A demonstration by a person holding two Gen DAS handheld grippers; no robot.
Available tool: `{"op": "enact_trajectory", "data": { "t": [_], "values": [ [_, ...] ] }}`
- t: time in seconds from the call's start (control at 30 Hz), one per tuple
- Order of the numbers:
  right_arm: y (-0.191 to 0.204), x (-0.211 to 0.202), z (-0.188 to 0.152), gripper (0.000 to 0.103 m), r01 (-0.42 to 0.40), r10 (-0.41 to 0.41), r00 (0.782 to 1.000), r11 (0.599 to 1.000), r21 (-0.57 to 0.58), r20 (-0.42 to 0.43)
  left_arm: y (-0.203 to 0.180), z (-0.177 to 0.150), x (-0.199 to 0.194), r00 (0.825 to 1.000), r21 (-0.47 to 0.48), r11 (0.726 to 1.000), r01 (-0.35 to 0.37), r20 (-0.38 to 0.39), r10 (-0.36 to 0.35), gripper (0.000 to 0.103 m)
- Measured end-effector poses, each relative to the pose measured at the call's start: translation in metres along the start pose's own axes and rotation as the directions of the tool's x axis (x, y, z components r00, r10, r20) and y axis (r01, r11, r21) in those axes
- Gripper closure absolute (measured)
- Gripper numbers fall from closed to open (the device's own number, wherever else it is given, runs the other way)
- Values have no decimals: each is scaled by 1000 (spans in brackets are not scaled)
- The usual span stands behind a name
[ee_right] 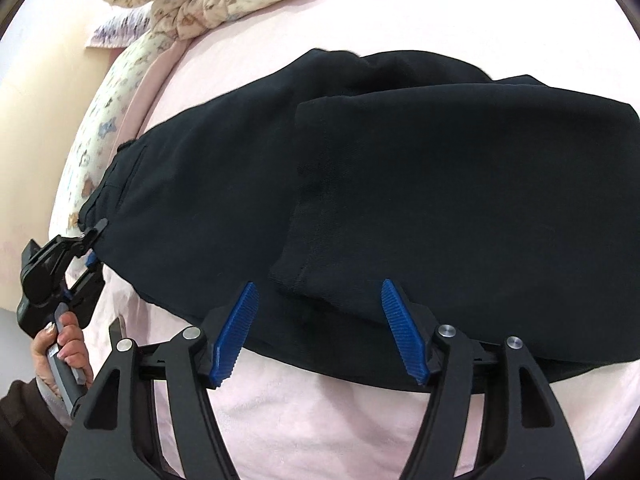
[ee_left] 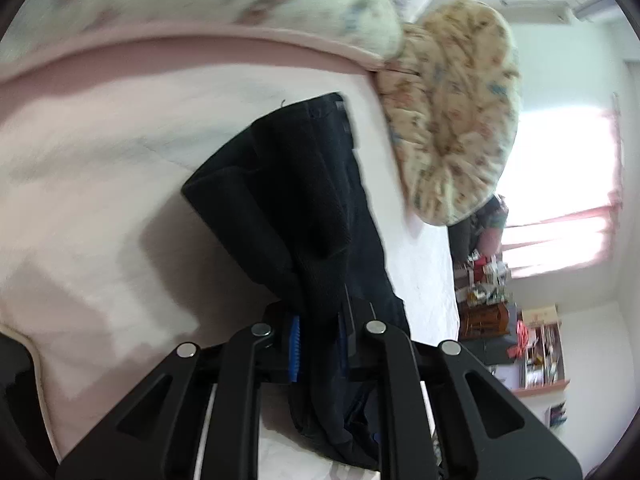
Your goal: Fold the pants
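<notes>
Dark pants lie across a pale pink bedsheet, partly folded, one leg end doubled back over the rest with its hem near the middle of the cloth; a rumpled floral quilt is bunched past the far edge of the pants, not touching them, and a printed pillow runs along the bed's side just beside the waistband end; nothing rests on top of the garment. Left gripper: jaws nearly shut, pinching a gathered bunch of the dark fabric, which hangs out both ahead of and behind the blue pads; right gripper: jaws spread wide, blue ribbed pads bare, poised over the near edge of the pants with the folded hem between them, not pressing. Right wrist view alone shows the left gripper from outside, at the waistband corner, and the hand around its handle, dark sleeve below; left wrist view alone shows a bright window and cluttered shelves beyond the bed.
</notes>
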State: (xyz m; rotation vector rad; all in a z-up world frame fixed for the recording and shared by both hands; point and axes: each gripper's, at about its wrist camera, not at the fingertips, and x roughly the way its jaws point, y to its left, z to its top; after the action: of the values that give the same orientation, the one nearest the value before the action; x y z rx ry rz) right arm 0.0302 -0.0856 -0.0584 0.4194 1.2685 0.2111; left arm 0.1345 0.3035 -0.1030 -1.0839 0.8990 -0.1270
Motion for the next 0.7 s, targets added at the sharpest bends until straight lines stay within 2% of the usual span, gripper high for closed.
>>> {"op": "enact_trajectory", "data": {
  "t": [0.2,0.4,0.53,0.7],
  "values": [
    [-18,-12,-5,33,-3,1,1000,998,65,28,-43,-3,-2,999,129,990,50,-12,-49,90],
    [-40,-25,-12,33,-10,3,999,992,127,50,-96,-19,-1,992,266,955,130,-37,-124,90],
    [-57,-36,-16,33,-16,4,997,985,171,72,-132,-37,1,982,347,919,188,-71,-174,90],
    [-80,-51,-25,33,-14,-8,995,974,227,98,-183,-71,12,967,472,845,252,-152,-203,90]
  ]
}}
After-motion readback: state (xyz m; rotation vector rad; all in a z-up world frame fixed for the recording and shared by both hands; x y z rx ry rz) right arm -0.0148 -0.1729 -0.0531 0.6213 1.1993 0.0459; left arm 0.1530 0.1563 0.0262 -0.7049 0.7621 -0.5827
